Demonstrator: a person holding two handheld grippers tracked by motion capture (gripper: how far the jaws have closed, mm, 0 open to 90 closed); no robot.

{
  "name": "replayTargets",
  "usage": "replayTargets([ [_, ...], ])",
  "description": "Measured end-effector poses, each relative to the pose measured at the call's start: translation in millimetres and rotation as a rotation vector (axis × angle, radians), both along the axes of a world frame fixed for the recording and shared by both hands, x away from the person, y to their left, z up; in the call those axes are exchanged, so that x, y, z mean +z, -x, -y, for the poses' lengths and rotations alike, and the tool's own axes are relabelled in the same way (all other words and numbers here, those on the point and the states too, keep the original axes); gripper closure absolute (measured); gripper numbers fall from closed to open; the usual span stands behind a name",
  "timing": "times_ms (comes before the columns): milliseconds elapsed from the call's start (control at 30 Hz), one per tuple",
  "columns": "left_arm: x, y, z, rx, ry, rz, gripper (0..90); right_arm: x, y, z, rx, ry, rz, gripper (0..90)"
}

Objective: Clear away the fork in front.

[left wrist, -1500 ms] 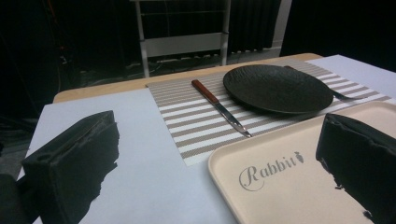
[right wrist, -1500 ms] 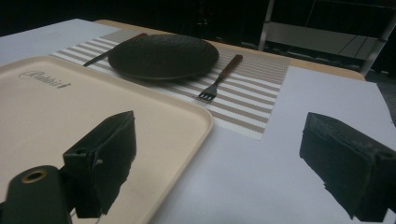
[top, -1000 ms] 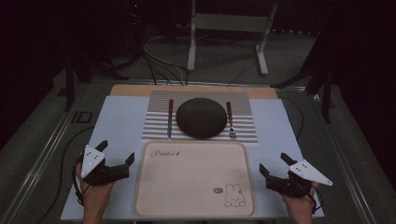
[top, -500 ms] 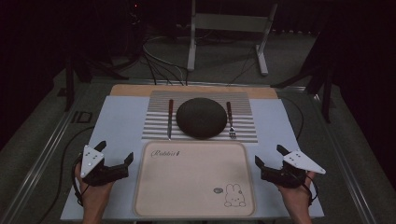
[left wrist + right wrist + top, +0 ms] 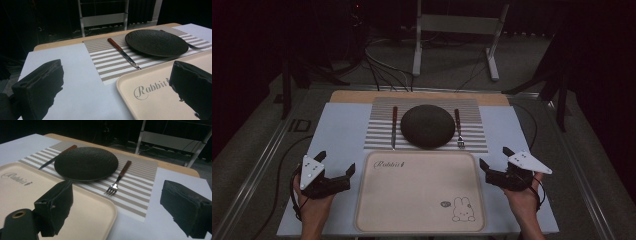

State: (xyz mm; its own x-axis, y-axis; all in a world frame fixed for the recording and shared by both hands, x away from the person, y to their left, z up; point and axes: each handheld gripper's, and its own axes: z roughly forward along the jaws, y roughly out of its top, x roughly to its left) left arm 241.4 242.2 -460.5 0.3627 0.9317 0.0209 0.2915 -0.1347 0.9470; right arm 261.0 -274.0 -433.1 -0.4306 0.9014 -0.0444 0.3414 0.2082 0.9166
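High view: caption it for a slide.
Open left gripper and right gripper flank a cream tray before a dark plate.

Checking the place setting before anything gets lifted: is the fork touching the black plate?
Apart. The right gripper view shows striped placemat between the fork and the plate rim along the fork's whole length.
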Motion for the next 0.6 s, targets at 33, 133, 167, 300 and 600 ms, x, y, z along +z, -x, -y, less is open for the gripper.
replayTargets([
  [33, -0.1, -0.1, -0.1, 0.000, -0.002, -0.001, 0.0, 0.9, -3.3, -1.9, 0.001, -0.004, -0.003, 11.4],
  [133, -0.3, -0.4, 0.1, 0.000, -0.003, -0.002, 0.0, 1.4, -6.8, -4.1, 0.002, 0.001, -0.009, 11.4],
  [167, -0.6, -0.7, 0.4, 0.001, -0.006, -0.003, 0.0, 1.7, -10.0, -6.7, 0.003, 0.009, -0.013, 11.4],
  [300, -0.8, -0.9, 0.9, 0.002, -0.011, -0.002, 0.0, 2.8, -16.9, -10.7, 0.004, 0.019, -0.017, 11.4],
  [600, -1.0, -1.0, 3.0, -0.003, -0.033, -0.002, 0.0, 7.8, -32.0, -19.2, 0.000, 0.032, -0.032, 11.3],
])
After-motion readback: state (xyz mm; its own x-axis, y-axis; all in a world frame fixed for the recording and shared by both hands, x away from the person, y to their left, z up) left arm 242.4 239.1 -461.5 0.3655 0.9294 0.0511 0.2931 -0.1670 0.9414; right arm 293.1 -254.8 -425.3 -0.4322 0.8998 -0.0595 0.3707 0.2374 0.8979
